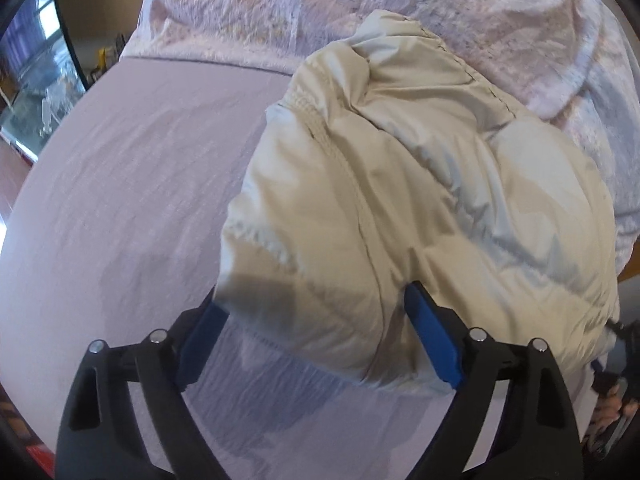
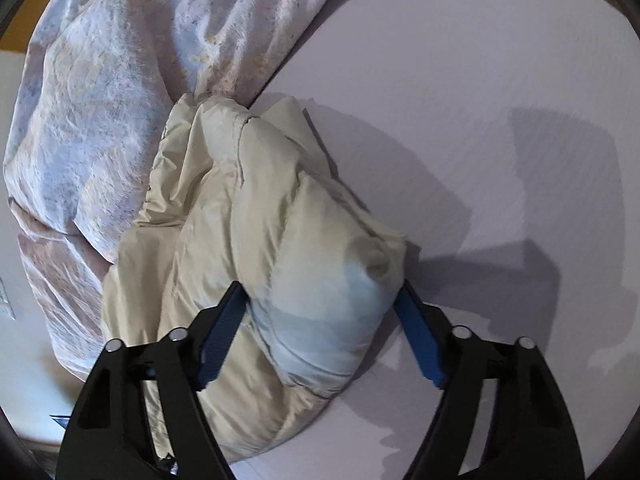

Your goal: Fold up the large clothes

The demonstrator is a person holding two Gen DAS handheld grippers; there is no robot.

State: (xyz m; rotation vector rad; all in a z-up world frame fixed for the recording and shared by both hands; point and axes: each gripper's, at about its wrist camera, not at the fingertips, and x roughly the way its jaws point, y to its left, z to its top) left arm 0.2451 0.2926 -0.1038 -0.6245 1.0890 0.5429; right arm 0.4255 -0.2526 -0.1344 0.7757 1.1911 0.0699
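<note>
A cream puffer jacket [image 1: 420, 208] lies bunched on a pale lilac bed sheet [image 1: 120, 200]. My left gripper [image 1: 316, 312] is open, its blue pads on either side of the jacket's near puffy edge. In the right wrist view the same jacket [image 2: 248, 240] lies in a heap, and my right gripper [image 2: 320, 304] is open with a rounded bulge of the jacket between its blue pads. Whether the pads touch the fabric is unclear.
A fluffy pink and white blanket [image 1: 360, 8] is heaped behind the jacket; it also shows in the right wrist view [image 2: 100, 100]. The bed sheet [image 2: 500, 100] stretches to the right. A room with shelves [image 1: 32, 80] shows at the far left.
</note>
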